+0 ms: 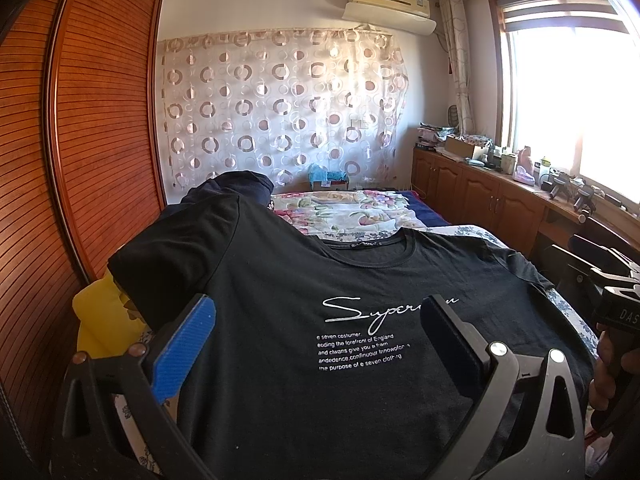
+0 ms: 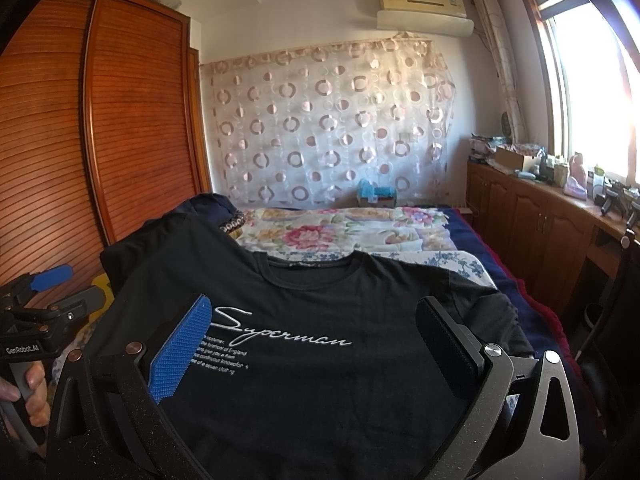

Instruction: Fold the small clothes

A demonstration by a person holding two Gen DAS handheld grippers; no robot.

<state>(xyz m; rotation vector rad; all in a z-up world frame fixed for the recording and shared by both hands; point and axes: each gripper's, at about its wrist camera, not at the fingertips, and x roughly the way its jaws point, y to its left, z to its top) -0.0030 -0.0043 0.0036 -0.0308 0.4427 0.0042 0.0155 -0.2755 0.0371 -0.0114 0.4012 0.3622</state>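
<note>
A black T-shirt (image 1: 320, 288) with white "Superman" lettering lies flat, front up, on the bed, collar toward the far wall; it also shows in the right wrist view (image 2: 320, 320). My left gripper (image 1: 320, 344) is open, jaws wide apart above the shirt's lower chest, holding nothing. My right gripper (image 2: 316, 344) is open too, hovering over the shirt's lower half, empty. The left gripper also shows at the left edge of the right wrist view (image 2: 52, 284), and the right one at the right edge of the left wrist view (image 1: 616, 304).
A floral quilt (image 2: 344, 228) covers the bed beyond the shirt. A dark garment pile (image 1: 236, 188) lies at the far left of the bed. A wooden wardrobe (image 1: 80, 140) stands left, low cabinets (image 2: 540, 216) with clutter right. A yellow item (image 1: 100, 320) lies by the shirt's left sleeve.
</note>
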